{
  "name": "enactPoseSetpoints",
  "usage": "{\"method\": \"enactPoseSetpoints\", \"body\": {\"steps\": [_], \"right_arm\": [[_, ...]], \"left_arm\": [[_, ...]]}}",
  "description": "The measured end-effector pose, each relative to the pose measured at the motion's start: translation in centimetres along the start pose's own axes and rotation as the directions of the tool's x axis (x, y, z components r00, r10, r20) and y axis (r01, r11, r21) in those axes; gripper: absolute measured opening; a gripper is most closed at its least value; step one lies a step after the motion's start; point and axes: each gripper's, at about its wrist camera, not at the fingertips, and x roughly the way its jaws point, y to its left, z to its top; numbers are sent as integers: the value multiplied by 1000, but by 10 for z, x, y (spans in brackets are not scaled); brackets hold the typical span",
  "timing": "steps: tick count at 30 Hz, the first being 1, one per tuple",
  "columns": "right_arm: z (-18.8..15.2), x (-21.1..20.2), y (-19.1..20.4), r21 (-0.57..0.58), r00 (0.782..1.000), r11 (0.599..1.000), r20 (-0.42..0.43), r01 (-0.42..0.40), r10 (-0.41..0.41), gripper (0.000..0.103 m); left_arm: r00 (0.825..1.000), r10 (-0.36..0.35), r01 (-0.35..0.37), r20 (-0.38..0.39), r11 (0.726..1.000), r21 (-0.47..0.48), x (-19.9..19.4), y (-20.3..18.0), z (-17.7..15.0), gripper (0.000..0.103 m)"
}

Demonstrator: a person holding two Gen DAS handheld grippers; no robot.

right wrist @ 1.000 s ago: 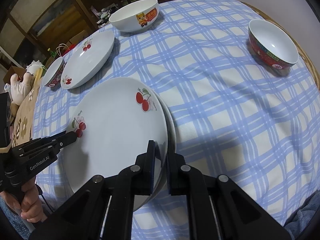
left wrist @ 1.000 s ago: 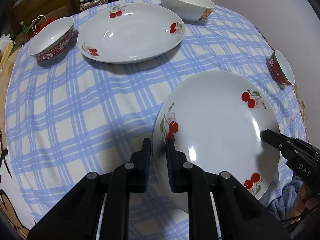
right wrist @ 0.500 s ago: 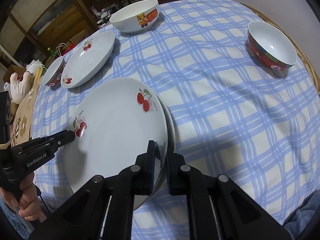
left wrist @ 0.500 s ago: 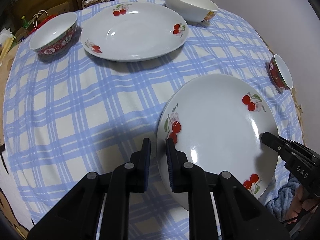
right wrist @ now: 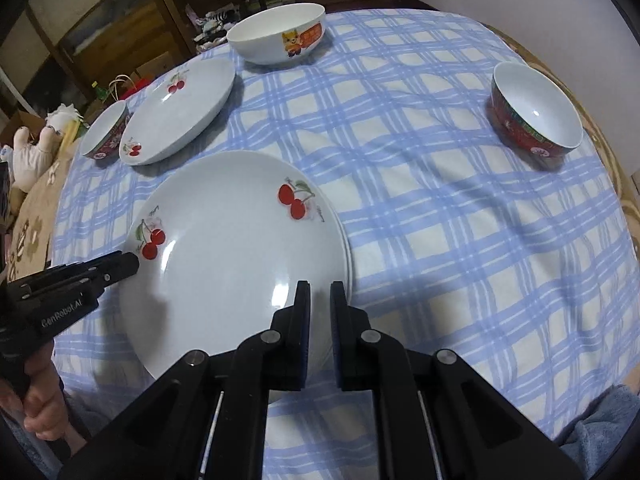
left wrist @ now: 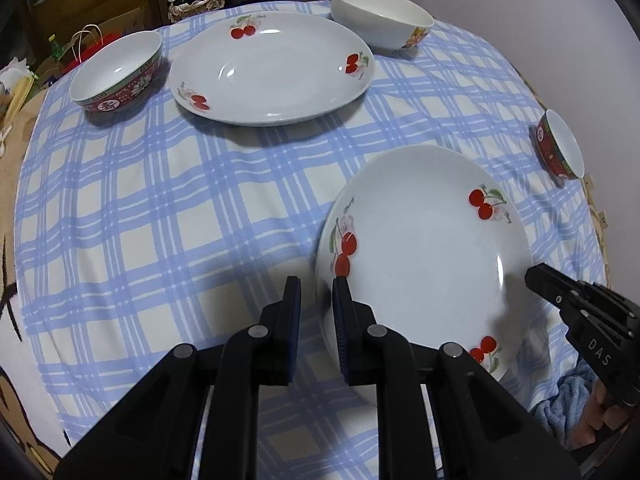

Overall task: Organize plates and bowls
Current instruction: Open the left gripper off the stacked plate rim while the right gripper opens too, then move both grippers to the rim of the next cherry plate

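White china with cherry prints sits in both my tongs: my left gripper (left wrist: 316,304) pinches the near-left rim of the top plate (left wrist: 424,248), my right gripper (right wrist: 320,304) grips its opposite rim, both narrow. Under it I see a second plate (right wrist: 347,240). Beyond the tips lie another cherry plate (left wrist: 272,68), a white bowl (left wrist: 380,20) and two red bowls (left wrist: 116,74) (right wrist: 534,110) on the blue checked cloth (left wrist: 180,200).

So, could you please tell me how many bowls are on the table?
3: white cartoon bowl at the far edge, red-patterned bowl far right, red-patterned bowl left of the far plate.
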Motion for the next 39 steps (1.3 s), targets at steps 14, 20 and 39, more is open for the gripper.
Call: {"method": "enactPoseSetpoints", "body": {"steps": [14,20,39], "right_arm": [[4,-8,12,-27,999,999,28,34,-33,10],[17,-8,13,-17,997,998,49,68,-67,37],[85,-44,49,-140,978,990,209,22,8,103]], "left_arm": [[998,19,-18,65,1000,-15,-30,12,4,21],[997,54,-55,62,999,-1,-34,20,11,22],[955,224,-230,194,973,6,-79,31,62,81]]}}
